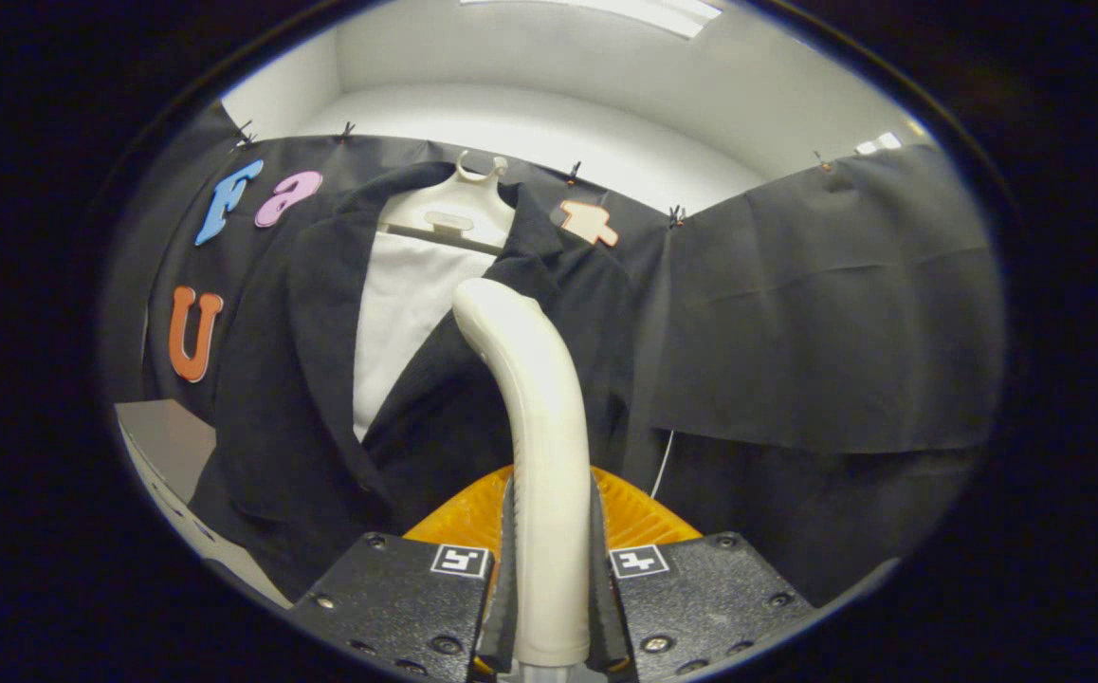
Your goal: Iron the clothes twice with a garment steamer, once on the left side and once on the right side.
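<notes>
The claw (549, 569) is clamped on the steamer (535, 427), one finger pressing each side of its pale handle, so the tool is carried firmly and can be steered by the person's wrist. The grip sits low on the handle, which leaves the curved upper end free to reach the cloth. The steamer's long axis runs straight ahead from between the fingers, rising away from them, and its rounded head bends over toward the jacket (321, 379) (its face is turned away, so whether it touches the fabric cannot be told). The dark jacket hangs open on a white hanger (459, 209) against the booth wall, with a white shirt (397, 313) showing between the lapels; hung like this, both front panels fall flat and upright for a pass. The head sits over the lapel that lies ahead of the fingers, beside the shirt opening. An orange ribbed part (644, 517) lies behind the handle.
</notes>
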`<state>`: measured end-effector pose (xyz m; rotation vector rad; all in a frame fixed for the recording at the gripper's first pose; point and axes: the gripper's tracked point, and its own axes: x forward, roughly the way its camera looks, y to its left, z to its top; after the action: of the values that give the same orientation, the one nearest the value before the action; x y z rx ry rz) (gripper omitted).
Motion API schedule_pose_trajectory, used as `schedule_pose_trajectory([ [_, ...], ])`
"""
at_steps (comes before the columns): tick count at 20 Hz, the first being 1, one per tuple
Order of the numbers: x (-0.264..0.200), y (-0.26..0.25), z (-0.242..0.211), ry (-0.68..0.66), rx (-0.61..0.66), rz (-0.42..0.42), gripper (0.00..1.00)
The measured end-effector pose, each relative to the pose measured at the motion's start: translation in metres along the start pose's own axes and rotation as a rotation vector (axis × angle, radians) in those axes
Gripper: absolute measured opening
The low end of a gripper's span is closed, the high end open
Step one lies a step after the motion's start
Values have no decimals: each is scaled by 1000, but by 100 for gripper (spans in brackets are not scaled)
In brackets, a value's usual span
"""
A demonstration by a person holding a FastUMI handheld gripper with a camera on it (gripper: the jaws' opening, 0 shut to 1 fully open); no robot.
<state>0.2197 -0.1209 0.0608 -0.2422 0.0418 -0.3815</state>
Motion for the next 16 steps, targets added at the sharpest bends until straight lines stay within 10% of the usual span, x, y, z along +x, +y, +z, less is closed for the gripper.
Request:
schedule_pose_trajectory([
  [16,-35,4,-92,169,-46,16,33],
])
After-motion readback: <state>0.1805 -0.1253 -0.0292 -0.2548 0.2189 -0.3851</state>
